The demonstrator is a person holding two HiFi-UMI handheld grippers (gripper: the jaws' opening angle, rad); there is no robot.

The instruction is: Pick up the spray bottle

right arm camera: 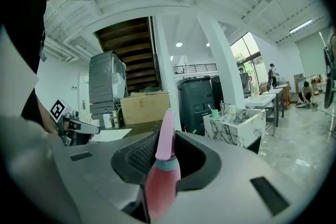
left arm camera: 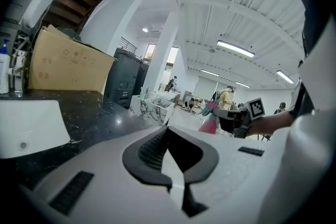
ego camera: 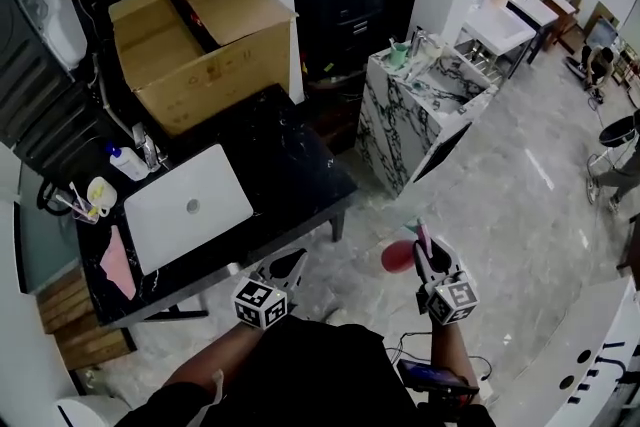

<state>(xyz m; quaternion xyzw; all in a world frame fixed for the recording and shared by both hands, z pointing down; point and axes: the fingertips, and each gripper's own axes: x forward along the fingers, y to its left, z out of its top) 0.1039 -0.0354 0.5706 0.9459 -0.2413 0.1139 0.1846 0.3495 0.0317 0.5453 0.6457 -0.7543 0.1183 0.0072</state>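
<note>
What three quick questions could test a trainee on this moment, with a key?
1. Multiple choice: the pink spray bottle is (A) lying on the floor, (B) gripped in the right gripper, (C) standing on a shelf.
2. True or false: the left gripper holds something between its jaws.
3. Short answer: which large thing stands at the back of the black counter?

Key: 1 B. 2 False, its jaws are apart and empty. 3 The cardboard box.

Bright ceiling strip lights [left arm camera: 235, 49] glare; gripper views warp and darken at edges.
</note>
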